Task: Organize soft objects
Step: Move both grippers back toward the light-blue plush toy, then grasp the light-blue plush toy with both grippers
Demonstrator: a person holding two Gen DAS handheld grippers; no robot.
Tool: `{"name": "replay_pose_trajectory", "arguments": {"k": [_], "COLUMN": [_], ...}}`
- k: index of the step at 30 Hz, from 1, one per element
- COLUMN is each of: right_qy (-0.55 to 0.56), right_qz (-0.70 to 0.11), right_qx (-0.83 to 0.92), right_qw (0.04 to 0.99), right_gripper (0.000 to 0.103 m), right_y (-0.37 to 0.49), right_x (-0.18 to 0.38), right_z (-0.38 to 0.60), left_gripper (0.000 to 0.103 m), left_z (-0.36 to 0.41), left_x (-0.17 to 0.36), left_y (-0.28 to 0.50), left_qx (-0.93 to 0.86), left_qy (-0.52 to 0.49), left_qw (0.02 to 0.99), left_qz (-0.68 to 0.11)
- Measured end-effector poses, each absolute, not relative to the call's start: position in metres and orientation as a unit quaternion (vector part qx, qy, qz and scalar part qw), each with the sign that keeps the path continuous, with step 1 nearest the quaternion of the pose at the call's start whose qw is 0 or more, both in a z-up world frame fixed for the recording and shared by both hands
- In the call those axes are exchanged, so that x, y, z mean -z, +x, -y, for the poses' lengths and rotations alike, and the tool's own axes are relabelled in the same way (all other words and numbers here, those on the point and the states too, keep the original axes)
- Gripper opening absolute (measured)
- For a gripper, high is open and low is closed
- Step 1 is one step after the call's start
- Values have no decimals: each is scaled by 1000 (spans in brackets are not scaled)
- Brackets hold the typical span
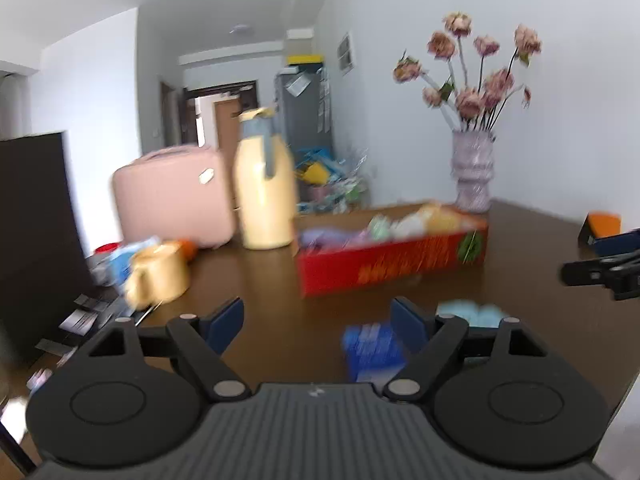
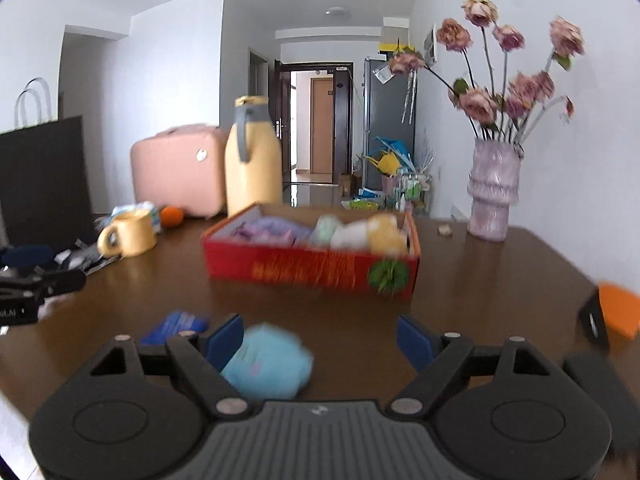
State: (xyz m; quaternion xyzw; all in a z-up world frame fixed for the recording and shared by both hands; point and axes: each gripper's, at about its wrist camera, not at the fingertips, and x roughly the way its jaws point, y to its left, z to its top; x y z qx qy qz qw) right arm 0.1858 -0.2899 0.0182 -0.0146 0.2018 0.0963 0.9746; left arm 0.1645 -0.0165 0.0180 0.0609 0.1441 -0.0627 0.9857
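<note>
Jaws of both handheld grippers are shown spread wide, with nothing pinched in either. Nearest, low in the right wrist view, a pale blue soft toy (image 2: 267, 364) is seen lying on the dark brown table (image 2: 500, 280), just inside the left pad of the right gripper (image 2: 320, 340) and off centre between its pads. In the left wrist view a blue packet (image 1: 372, 350) lies on the table close against the right pad of the left gripper (image 1: 318, 322), with the pale blue toy just beyond that pad.

Farther back, near the middle of the table, an open red box (image 2: 312, 268) is seen already holding soft things in lilac, green, white and yellow. Behind it stand a cream flask (image 2: 253, 160), a pink case (image 2: 178, 170), a yellow mug (image 2: 128, 234) and a vase of dried roses (image 2: 494, 196). Both views are blurred.

Judged from this, the toy and packet are next to be gathered. A good pickup would be made by centring each item between the pads before closing, squeezing gently, then lifting clear over the box wall.
</note>
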Motion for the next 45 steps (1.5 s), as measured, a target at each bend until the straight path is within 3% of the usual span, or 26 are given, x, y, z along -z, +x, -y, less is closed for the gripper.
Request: {"name": "replay_pose_trajectory", "arguments": {"k": [5,15,18,26,34,37,42,45], "right_qy": [7,32,73,145,192,205,225,244], "right_qz": [-234,-237,-258,-266,-290,-298,-305,-314], "right_qx": [-93,-102,-105,-115,-116,-119,-144,-158], "right_qw": [968,965,958,946,930,925,914,904], "right_gripper": [83,80,69,65,58,54,43,40], "right_y": [138,140,156,206,261,274,286,289], "right_x": [14,18,24,32,52,60,65,68], "right_z": [292,291,297,299,296,297,297,300], "left_gripper": [83,82,70,57,34,27,25,29], "left_z": [6,34,42,74,85,82,77,77], "left_x": [1,-2,6,6,36,40,44,47], "left_y": [130,144,166,235,313,320,323,320], "left_qx": [52,92,105,175,199,217,232,233], "left_qy": [48,58,36,-13,-89,-115,-144,-153], "left_qw": [979,978,971,955,914,904,892,892], "left_qz": [-190,-180,-213,-240,-344,-349,-360,-357]}}
